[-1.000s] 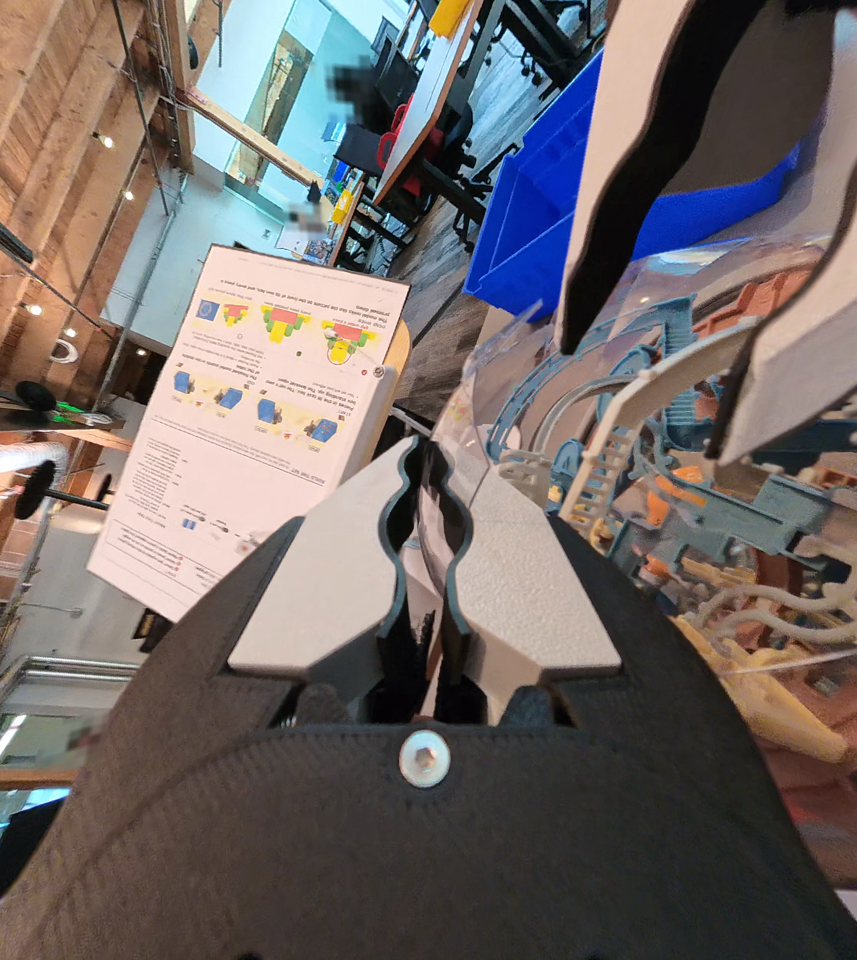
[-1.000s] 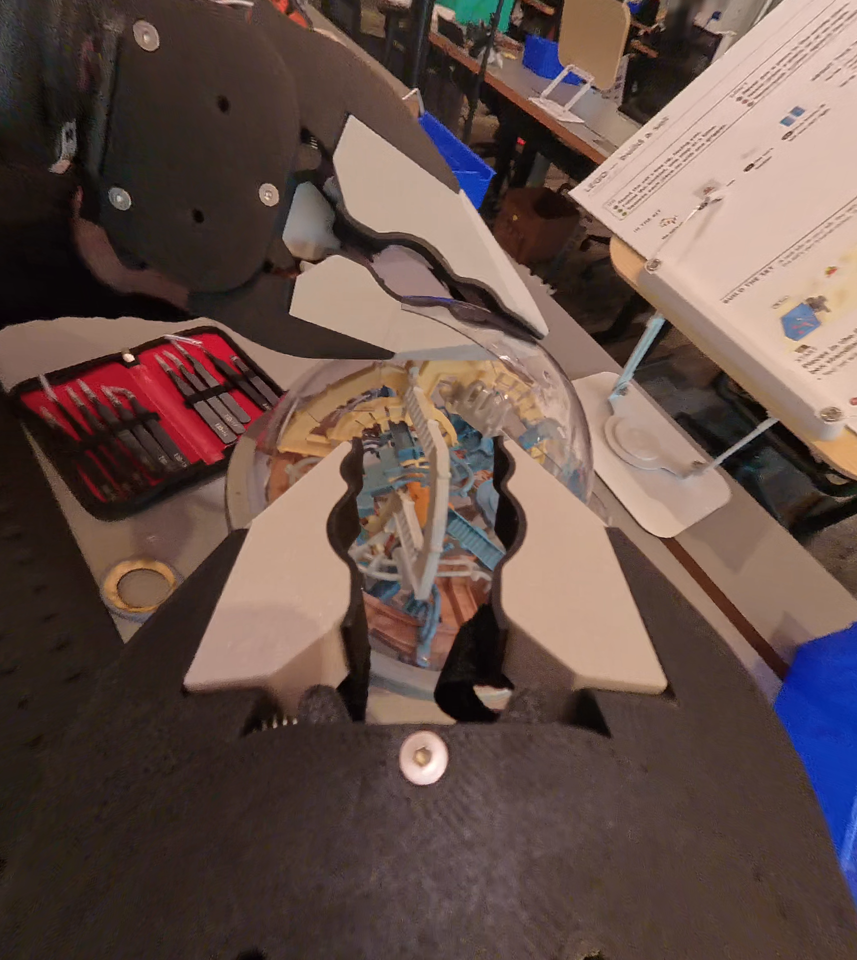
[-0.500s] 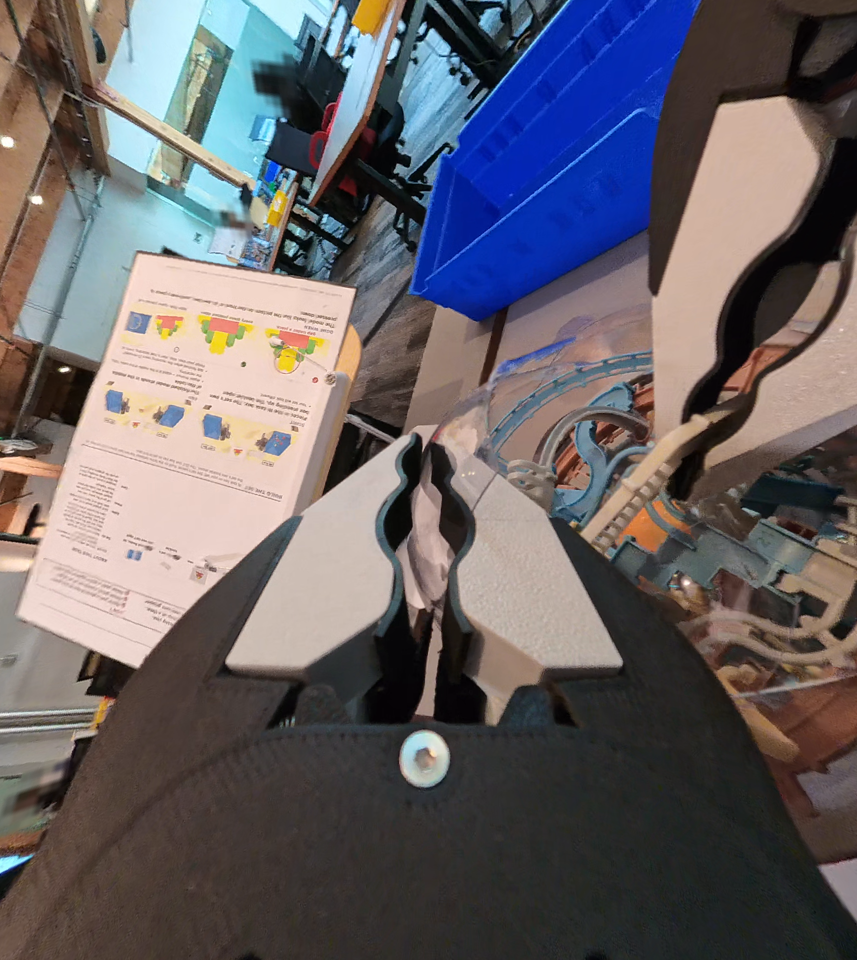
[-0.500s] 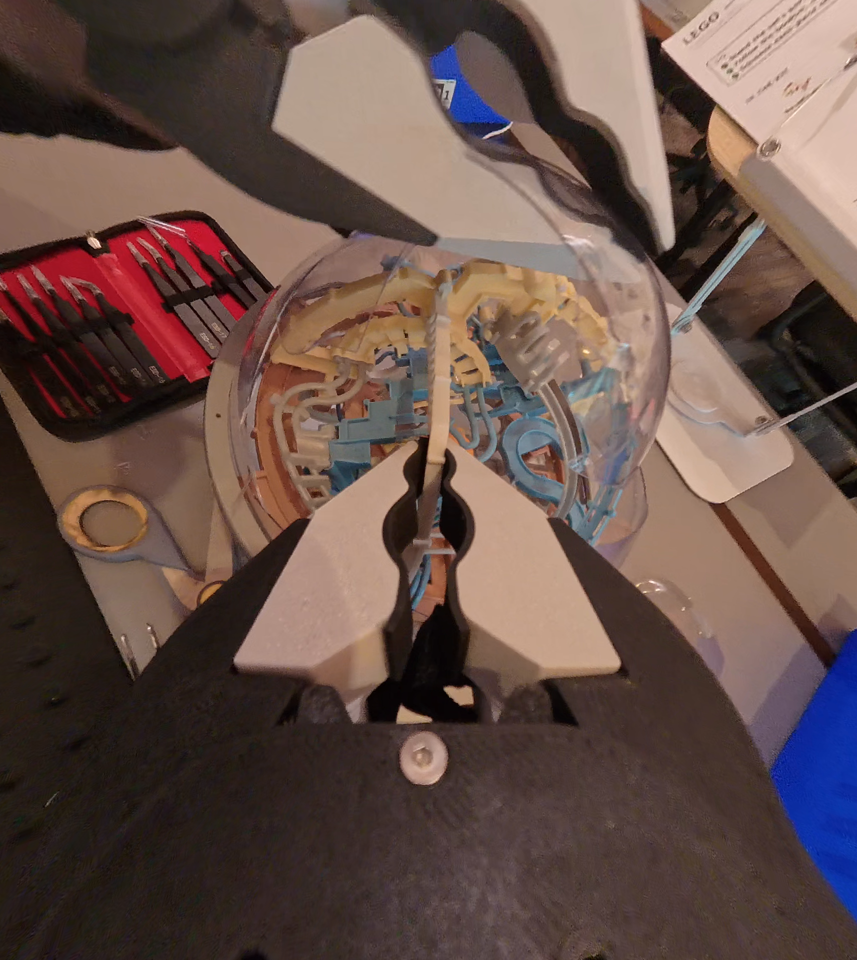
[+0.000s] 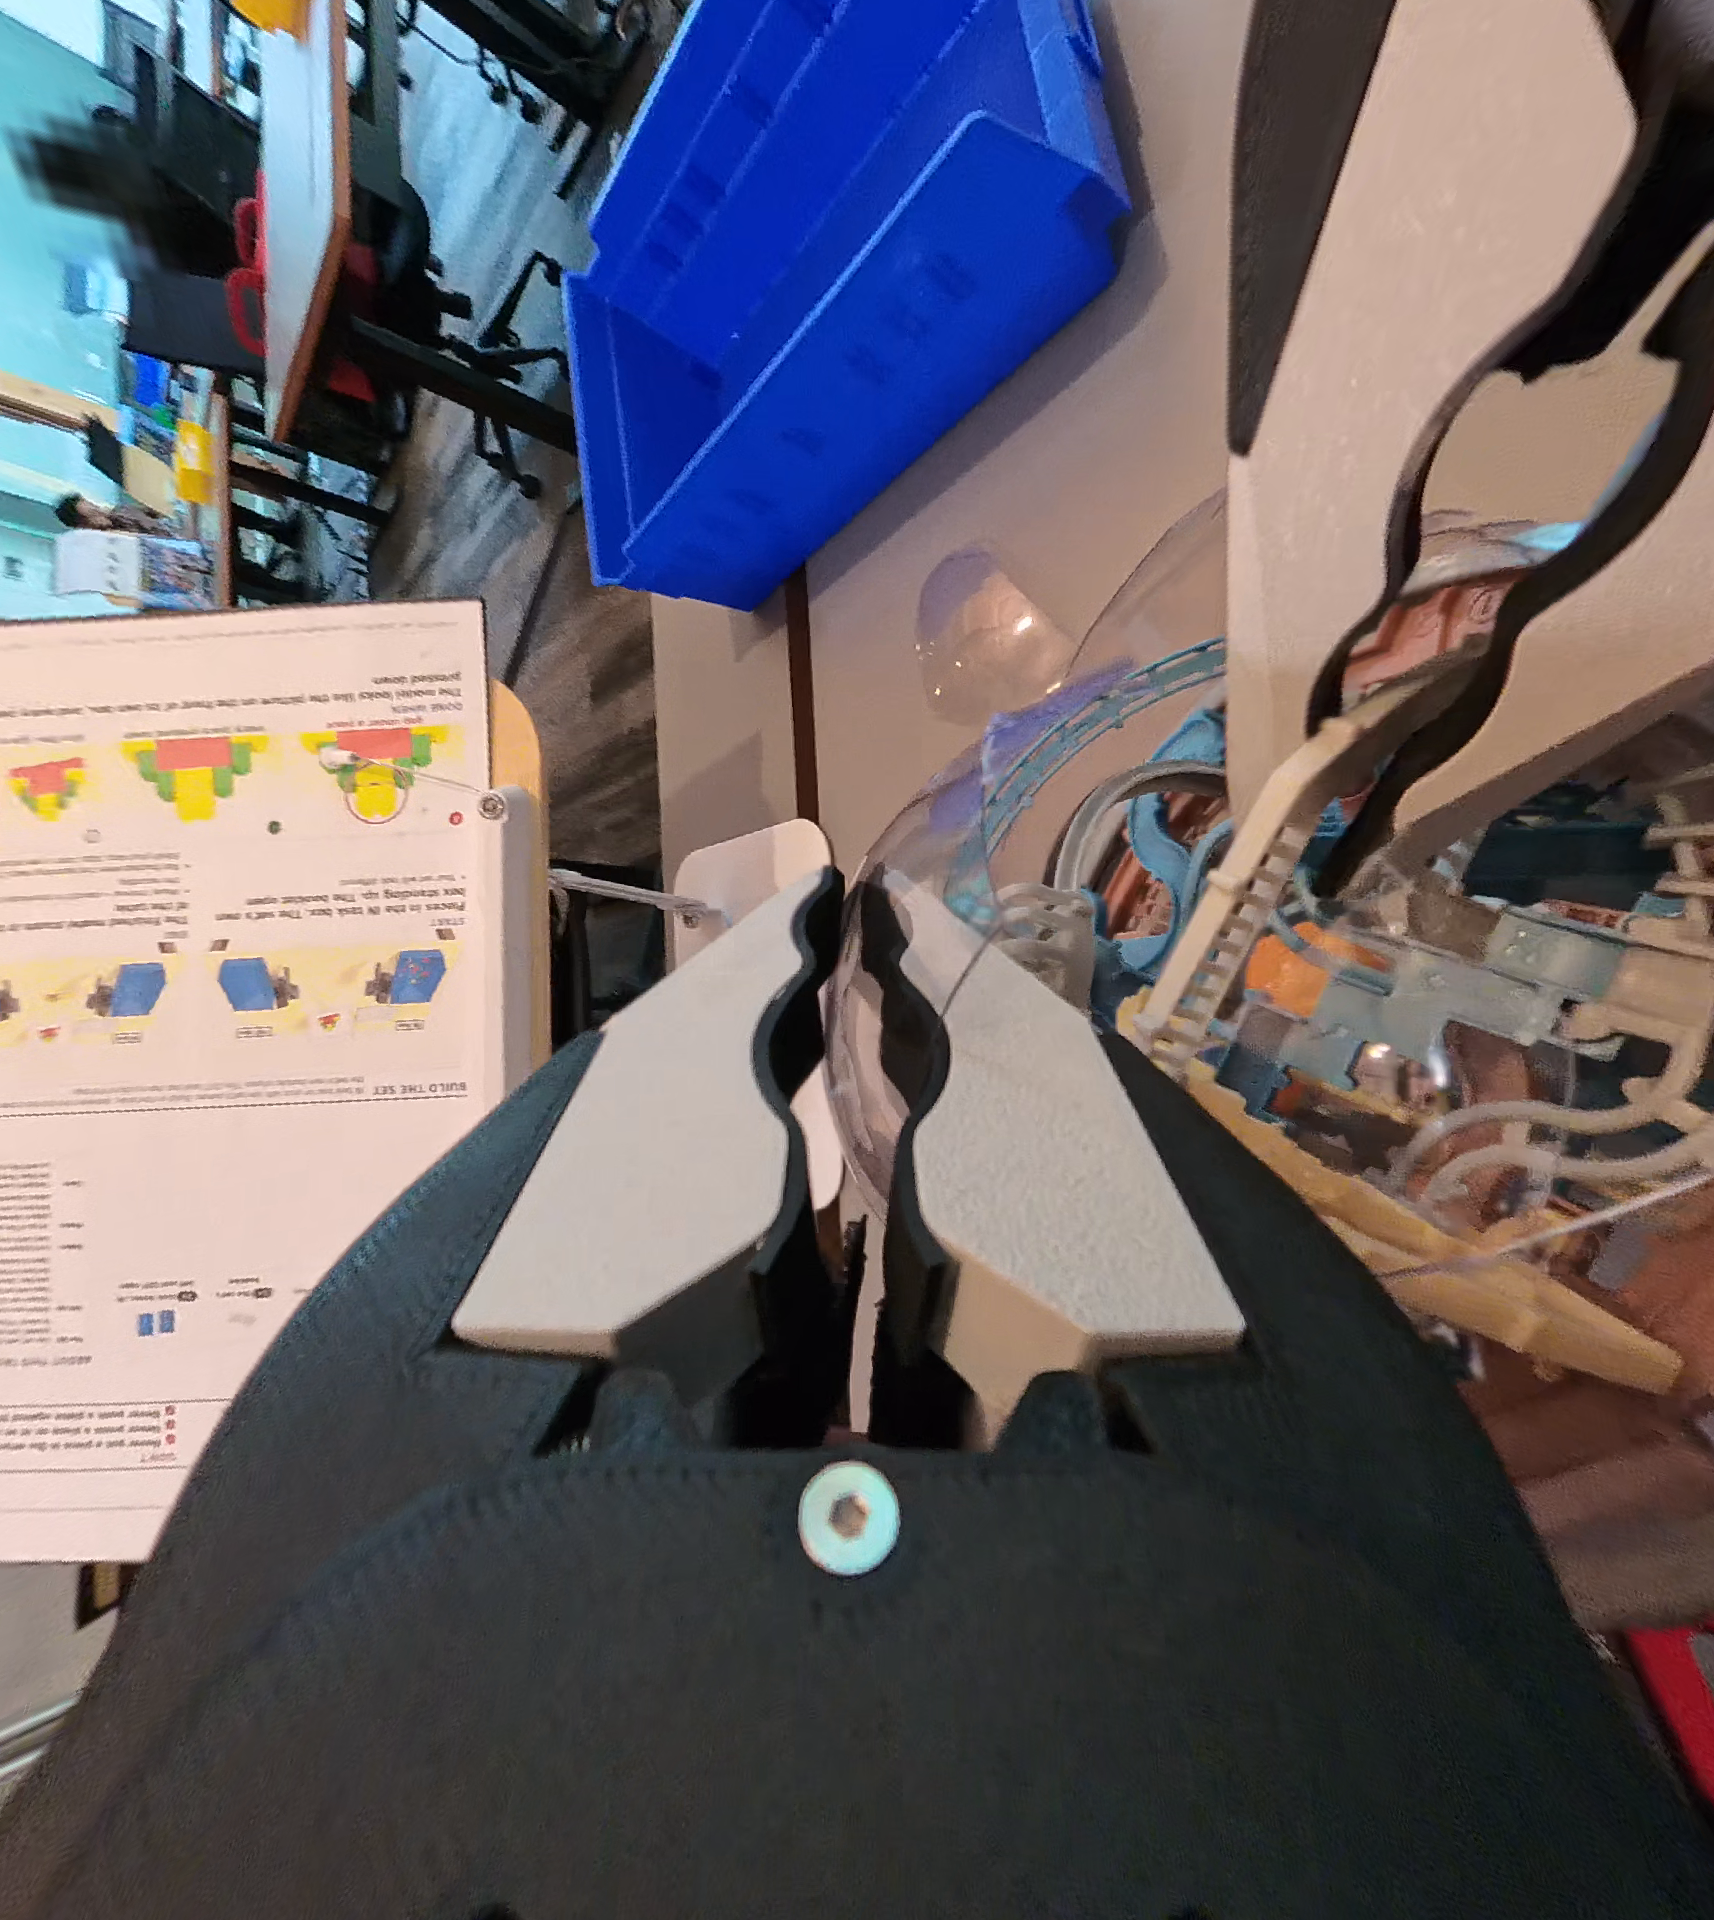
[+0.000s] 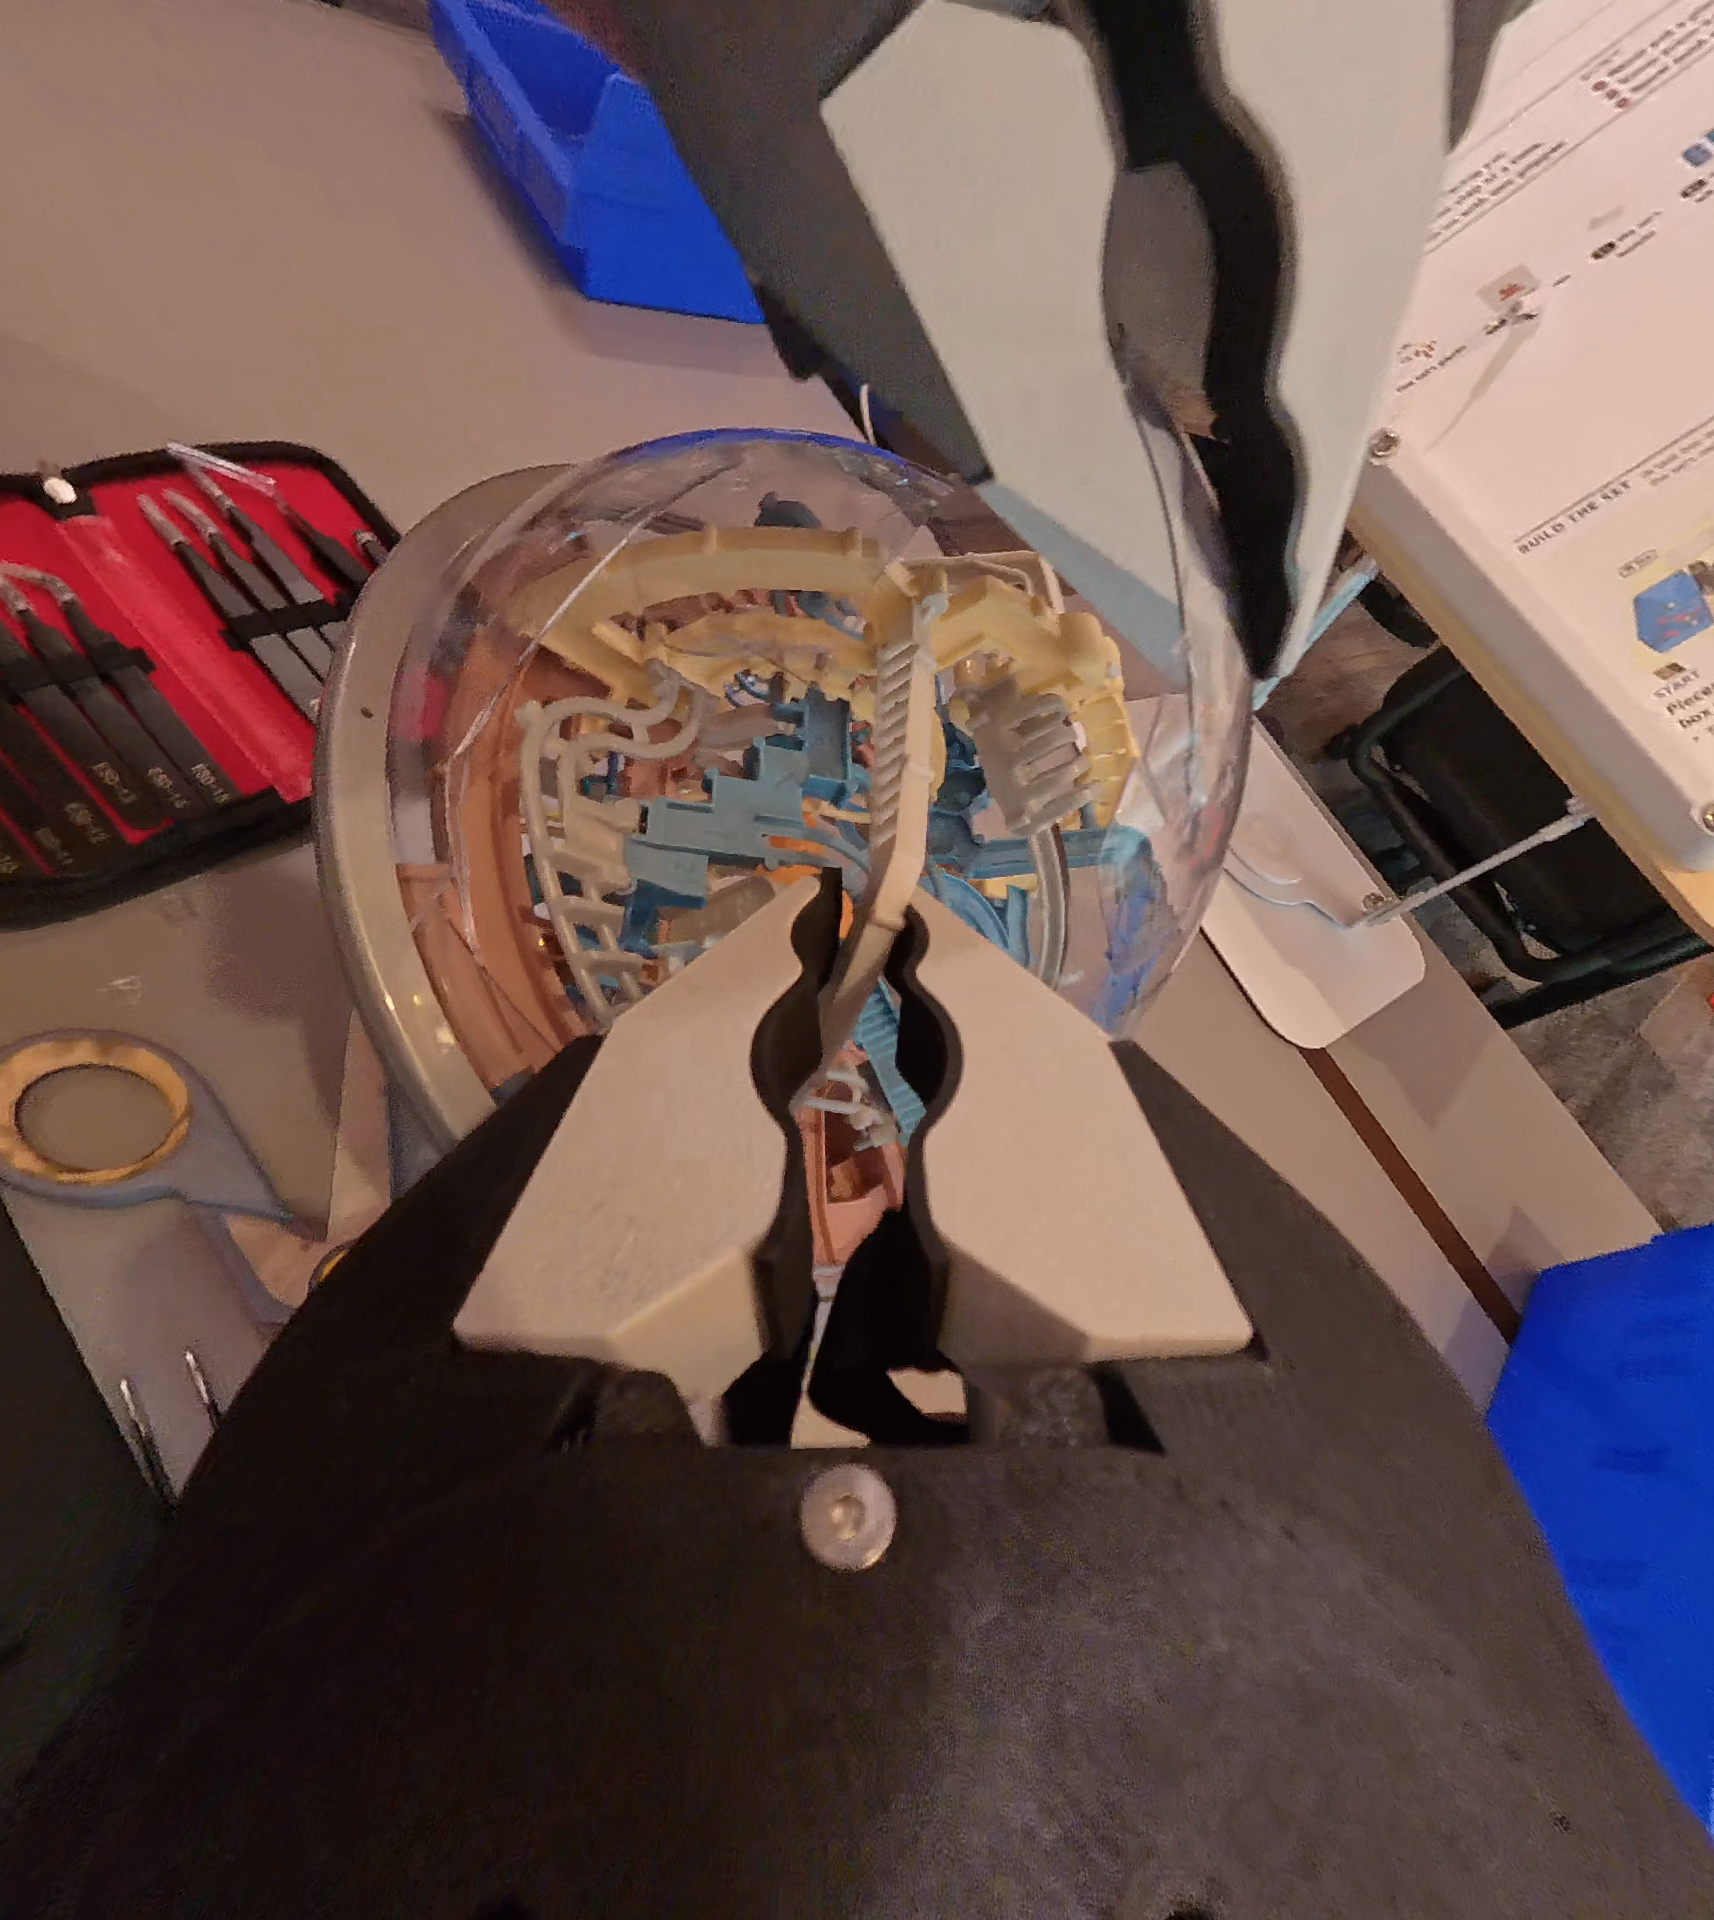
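A clear plastic globe (image 6: 624,540) with a blue, cream and brown maze inside sits on a grey ring base (image 6: 344,790). My right gripper (image 6: 863,899) is shut on a cream ladder-like strip (image 6: 900,727) of the maze. My left gripper (image 5: 853,899) is shut on the thin edge of the globe's clear shell (image 5: 946,883). In the right wrist view the left gripper (image 6: 1258,644) comes in from the top right, pinching the shell edge. In the left wrist view the right gripper (image 5: 1341,831) is at the upper right, holding the strip (image 5: 1237,904).
A red and black case of tweezers (image 6: 105,644) lies left of the globe. A grey tool with a gold ring (image 6: 74,1112) lies near it. Blue bins (image 6: 1663,1507) (image 5: 832,312) stand at the table's edges. An instruction sheet on a stand (image 5: 198,1039) is beside the globe.
My right gripper was open around the globe and has shut on the cream strip. My left gripper keeps its hold on the shell edge and has swung round the globe.
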### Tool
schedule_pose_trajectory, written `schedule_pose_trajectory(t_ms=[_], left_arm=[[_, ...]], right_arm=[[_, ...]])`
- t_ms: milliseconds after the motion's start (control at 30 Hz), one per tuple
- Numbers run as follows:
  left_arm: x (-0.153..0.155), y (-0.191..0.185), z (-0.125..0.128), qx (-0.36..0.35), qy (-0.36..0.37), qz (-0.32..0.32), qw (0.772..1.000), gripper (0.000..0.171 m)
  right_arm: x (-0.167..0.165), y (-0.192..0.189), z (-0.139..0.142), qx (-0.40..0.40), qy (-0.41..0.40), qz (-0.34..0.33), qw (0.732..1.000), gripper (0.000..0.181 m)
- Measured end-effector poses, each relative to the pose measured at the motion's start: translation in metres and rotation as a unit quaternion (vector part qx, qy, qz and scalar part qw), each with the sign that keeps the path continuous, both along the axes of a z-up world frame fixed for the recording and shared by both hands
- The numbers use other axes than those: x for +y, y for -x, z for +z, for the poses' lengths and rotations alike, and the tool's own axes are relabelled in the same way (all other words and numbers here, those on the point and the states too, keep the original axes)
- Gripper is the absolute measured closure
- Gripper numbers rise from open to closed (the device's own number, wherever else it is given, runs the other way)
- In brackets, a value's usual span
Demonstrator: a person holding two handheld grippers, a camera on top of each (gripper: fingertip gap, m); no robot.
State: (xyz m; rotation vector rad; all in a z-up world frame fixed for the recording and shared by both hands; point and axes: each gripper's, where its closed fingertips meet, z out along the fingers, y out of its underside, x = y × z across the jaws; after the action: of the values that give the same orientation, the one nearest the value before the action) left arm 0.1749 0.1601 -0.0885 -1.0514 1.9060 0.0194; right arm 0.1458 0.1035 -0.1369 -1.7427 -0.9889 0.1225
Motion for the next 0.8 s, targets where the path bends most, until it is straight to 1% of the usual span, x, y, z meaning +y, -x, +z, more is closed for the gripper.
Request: schedule_pose_trajectory(t_ms=[67, 100, 133, 167, 200, 233, 267, 333, 400, 467, 567, 600, 633, 700, 767, 800], left_arm=[[-0.004, 0.001, 0.003, -0.023, -0.005, -0.001, 1.0, 0.171], [-0.002, 0.003, 0.003, -0.029, -0.026, 0.002, 0.999, 0.171], [0.002, 0.006, 0.002, -0.036, -0.036, 0.01, 0.999, 0.171], [0.002, 0.009, 0.003, -0.054, -0.028, 0.013, 0.998, 0.171], [-0.002, 0.009, 0.007, -0.085, -0.024, 0.007, 0.996, 0.171], [-0.006, 0.009, 0.012, -0.111, -0.043, -0.001, 0.993, 0.171], [-0.01, 0.01, 0.015, -0.121, -0.062, -0.007, 0.991, 0.171], [-0.019, 0.011, 0.021, -0.154, -0.088, -0.018, 0.984, 0.171], [-0.025, 0.016, 0.027, -0.19, -0.114, -0.028, 0.975, 0.171], [-0.028, 0.021, 0.029, -0.216, -0.121, -0.028, 0.968, 0.171], [-0.037, 0.029, 0.021, -0.246, -0.102, -0.025, 0.964, 0.171], [-0.039, 0.032, 0.014, -0.245, -0.101, -0.022, 0.964, 0.171], [-0.042, 0.036, 0.01, -0.254, -0.096, -0.021, 0.962, 0.171], [-0.045, 0.046, 0.013, -0.278, -0.082, -0.008, 0.957, 0.171], [-0.047, 0.055, 0.014, -0.293, -0.065, -0.001, 0.954, 0.17], [-0.048, 0.059, 0.013, -0.298, -0.054, 0.003, 0.953, 0.169]], right_arm=[[-0.004, -0.002, 0.01, 0.027, -0.003, -0.003, 1.0, 0.174], [-0.01, -0.002, 0.02, 0.053, -0.014, 0.009, 0.998, 0.168], [-0.017, -0.001, 0.029, 0.071, -0.026, 0.02, 0.997, 0.154], [-0.022, -0.002, 0.035, 0.068, -0.036, 0.019, 0.997, 0.137], [-0.028, -0.001, 0.04, 0.059, -0.049, 0.021, 0.997, 0.135], [-0.034, 0.001, 0.045, 0.056, -0.062, 0.021, 0.996, 0.137], [-0.038, 0.001, 0.049, 0.059, -0.073, 0.014, 0.995, 0.136], [-0.04, -0.009, 0.056, 0.079, -0.095, -0.018, 0.992, 0.128], [-0.043, -0.015, 0.048, 0.085, -0.08, -0.026, 0.993, 0.122], [-0.047, -0.008, 0.031, 0.077, -0.055, -0.011, 0.995, 0.118], [-0.057, 0.014, 0.012, 0.05, -0.042, 0.021, 0.998, 0.129], [-0.059, 0.02, 0.007, 0.037, -0.042, 0.028, 0.998, 0.143], [-0.059, 0.025, 0.003, 0.029, -0.042, 0.032, 0.998, 0.15], [-0.06, 0.03, -0.004, 0.01, -0.043, 0.032, 0.999, 0.157], [-0.06, 0.035, -0.007, -0.012, -0.052, 0.034, 0.998, 0.172], [-0.061, 0.041, -0.008, -0.019, -0.054, 0.04, 0.998, 0.173]])
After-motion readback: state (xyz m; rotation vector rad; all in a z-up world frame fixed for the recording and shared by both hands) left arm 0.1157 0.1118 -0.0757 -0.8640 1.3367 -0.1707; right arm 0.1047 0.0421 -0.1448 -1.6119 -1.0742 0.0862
